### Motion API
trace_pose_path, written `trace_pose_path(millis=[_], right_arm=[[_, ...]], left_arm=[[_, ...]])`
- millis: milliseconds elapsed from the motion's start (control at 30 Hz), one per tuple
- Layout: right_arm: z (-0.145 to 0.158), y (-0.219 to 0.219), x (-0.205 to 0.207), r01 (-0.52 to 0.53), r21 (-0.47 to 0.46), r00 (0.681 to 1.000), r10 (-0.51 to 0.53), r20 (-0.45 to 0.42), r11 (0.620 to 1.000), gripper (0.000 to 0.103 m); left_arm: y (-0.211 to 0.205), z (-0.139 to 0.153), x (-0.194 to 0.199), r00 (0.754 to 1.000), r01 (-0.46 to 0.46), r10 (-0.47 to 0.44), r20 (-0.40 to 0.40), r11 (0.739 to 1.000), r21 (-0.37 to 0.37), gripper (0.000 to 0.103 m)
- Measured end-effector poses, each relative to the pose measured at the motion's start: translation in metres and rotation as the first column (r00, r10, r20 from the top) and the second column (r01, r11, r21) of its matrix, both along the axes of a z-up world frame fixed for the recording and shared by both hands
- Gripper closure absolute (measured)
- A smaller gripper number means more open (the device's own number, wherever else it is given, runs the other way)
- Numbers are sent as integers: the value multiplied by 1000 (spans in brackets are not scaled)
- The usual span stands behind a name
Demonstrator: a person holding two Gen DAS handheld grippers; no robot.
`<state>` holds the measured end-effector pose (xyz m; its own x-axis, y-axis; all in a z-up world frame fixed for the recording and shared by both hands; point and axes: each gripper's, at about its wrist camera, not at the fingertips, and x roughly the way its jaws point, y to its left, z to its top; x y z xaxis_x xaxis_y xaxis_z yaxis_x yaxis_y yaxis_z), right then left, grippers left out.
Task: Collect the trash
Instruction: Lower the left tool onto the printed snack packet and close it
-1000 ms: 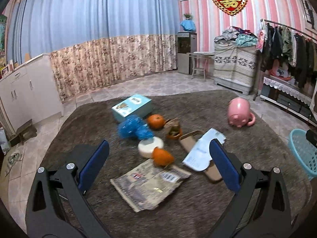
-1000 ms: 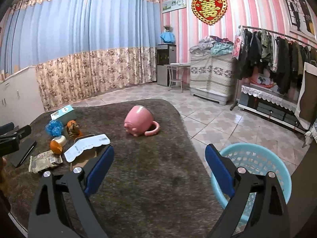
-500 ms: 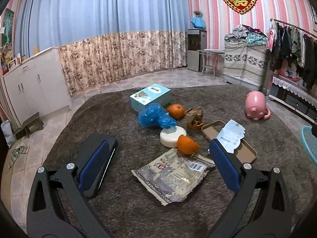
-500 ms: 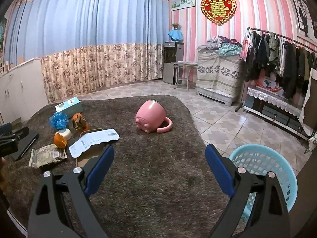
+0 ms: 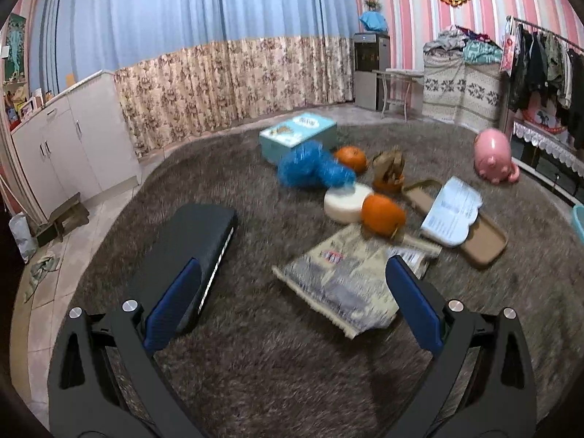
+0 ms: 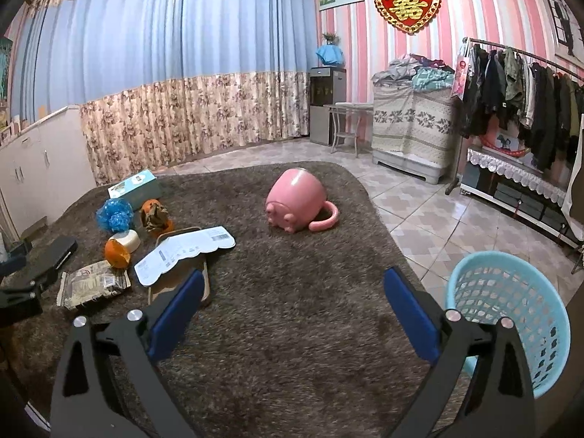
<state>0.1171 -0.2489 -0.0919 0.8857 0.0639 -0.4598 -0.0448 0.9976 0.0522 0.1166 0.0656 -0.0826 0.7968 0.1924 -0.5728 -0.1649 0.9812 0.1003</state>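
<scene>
Motion blur smeared the crumpled wrapper (image 5: 343, 284); only the laundry basket's (image 6: 511, 314) rim showed beside the shaggy brown rug (image 6: 292, 328) on tiled floor. The left gripper (image 5: 292, 303) stood wide, empty; the right gripper (image 6: 292, 310) was opening, empty.

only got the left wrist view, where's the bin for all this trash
Observer: A light blue plastic basket stands on the tiled floor, just off the carpet, to the right of the right gripper.
Operator: right gripper carrying anything
Observer: No. Its jaws are opening, with only bare carpet between them.
Operator: anything in the basket yet
Observer: No trash shows in the part of its inside that is visible; its bottom is hidden.
</scene>
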Motion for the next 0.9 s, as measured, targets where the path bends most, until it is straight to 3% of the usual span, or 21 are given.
trace_pose_path(millis=[400, 567, 667, 700, 733, 767, 867, 900], right_arm=[[-15, 18, 20, -21, -33, 998, 20, -57, 999, 5], [-20, 22, 23, -33, -45, 997, 29, -73, 998, 5], [-20, 22, 24, -33, -37, 997, 30, -76, 999, 5], [-21, 22, 24, -33, -36, 997, 30, -75, 999, 5], [-21, 23, 24, -34, -34, 997, 32, -76, 999, 5], [-22, 23, 24, -36, -34, 996, 33, -77, 999, 5], [-23, 27, 24, -43, -37, 996, 40, -81, 998, 5], [-24, 28, 24, -46, -38, 996, 43, -81, 998, 5]], left_arm=[[-8, -25, 28, 990, 74, -80, -120, 996, -54, 6], [-9, -39, 47, 973, 95, -115, -202, 990, -106, 17], [-10, -35, 44, 973, 115, -133, -188, 988, -106, 34], [-10, -35, 43, 973, 122, -140, -186, 987, -108, 45], [-10, -33, 43, 969, 140, -160, -188, 983, -116, 67], [-10, -33, 44, 963, 161, -186, -196, 978, -136, 79], [-9, -31, 44, 960, 176, -201, -196, 975, -138, 87], [-8, -29, 42, 962, 175, -197, -189, 977, -124, 101]])
